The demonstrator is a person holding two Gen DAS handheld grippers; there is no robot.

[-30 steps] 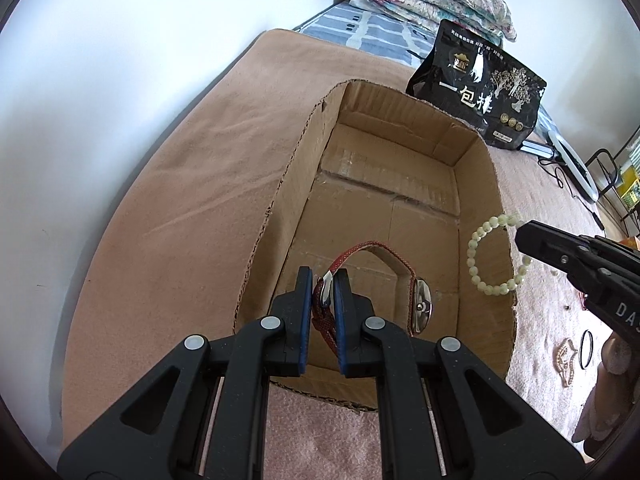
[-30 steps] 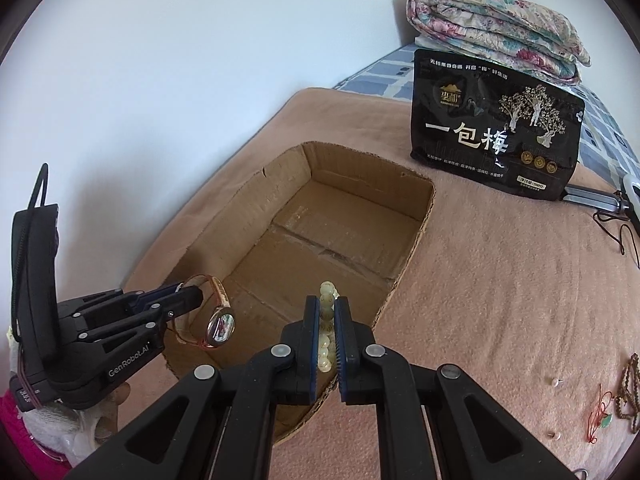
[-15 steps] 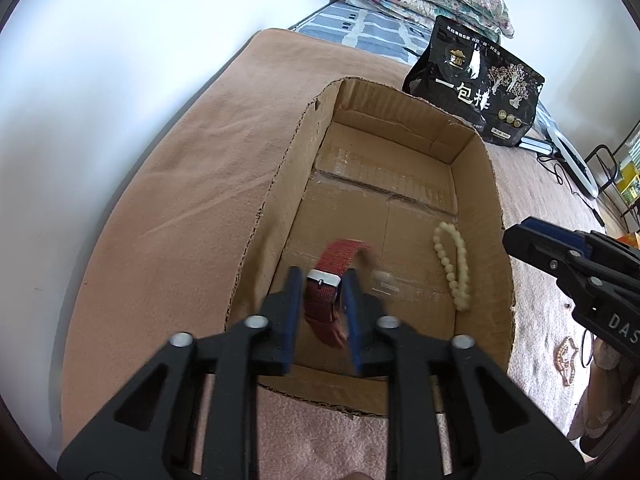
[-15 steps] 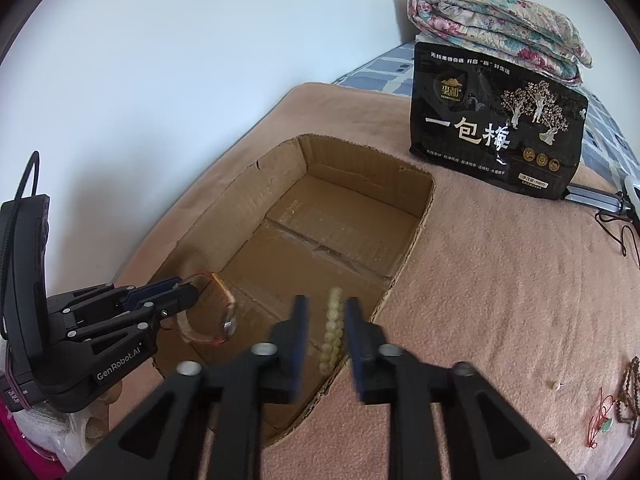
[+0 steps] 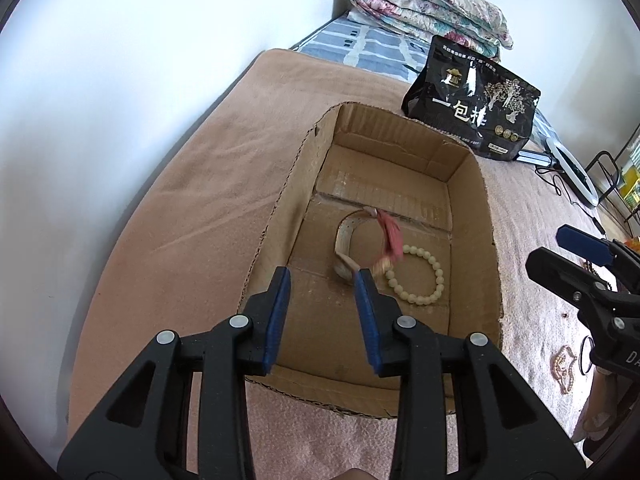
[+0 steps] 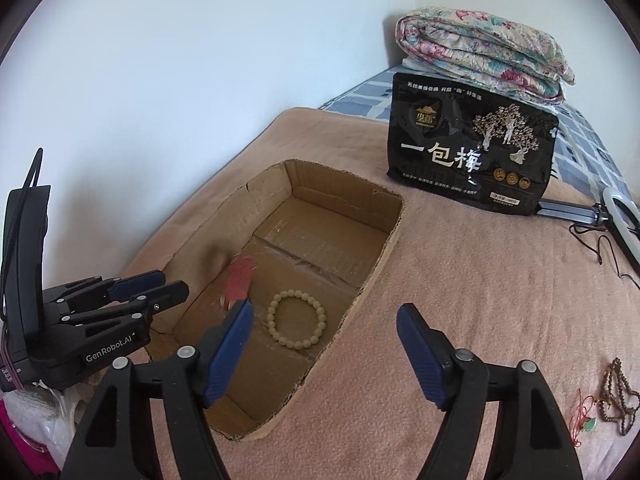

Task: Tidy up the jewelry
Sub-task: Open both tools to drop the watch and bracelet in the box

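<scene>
A raw, matt corrugated cardboard box (image 5: 472, 184) is sitting on a fuzzy pink cloth blanket (image 6: 460, 280), holding a smooth, softly glossy pale bead bracelet (image 6: 297, 324) and a red woven-cloth watch (image 5: 390, 236), while a glossy black foil pouch (image 6: 472, 156) is gleaming beyond.

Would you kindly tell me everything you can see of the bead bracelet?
The bead bracelet is a closed ring of round, pale cream beads, smooth and jade-like in look. It lies flat on the floor of the open cardboard box, nearer the right wall as the left wrist view shows it. Just beside it is the blurred red-strapped watch; whether they touch is unclear. Neither gripper holds it.
</scene>
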